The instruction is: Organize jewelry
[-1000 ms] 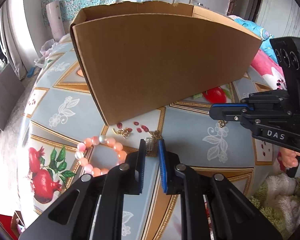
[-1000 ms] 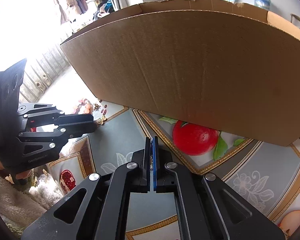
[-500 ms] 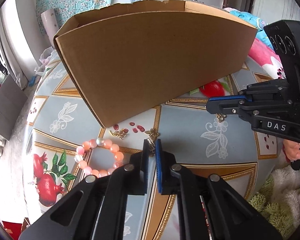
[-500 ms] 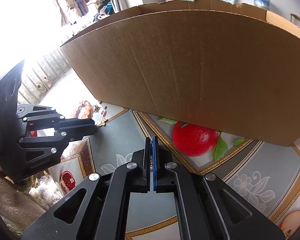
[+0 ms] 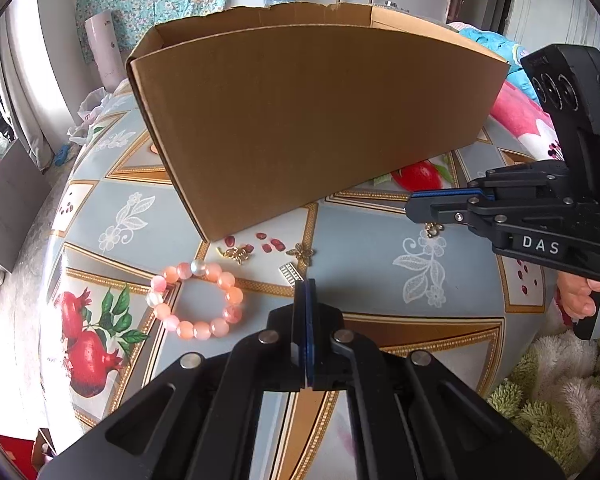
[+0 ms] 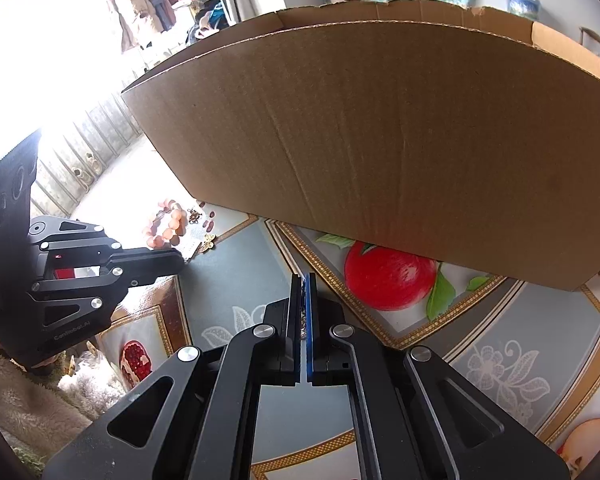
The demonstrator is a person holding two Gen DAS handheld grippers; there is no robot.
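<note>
One bead bracelet, one cardboard box

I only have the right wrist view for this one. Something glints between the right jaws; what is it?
Observer: From the left wrist view, a small gold trinket dangles below the shut right gripper.
Operator: And the left jaws?
Observer: The left gripper is shut, its tips meeting the near end of a silver ridged piece on the table; pinched or not, I cannot tell.
Operator: Is the bracelet whole?
Observer: Yes, the pink bead bracelet lies as a closed ring beside those jaws.
</note>
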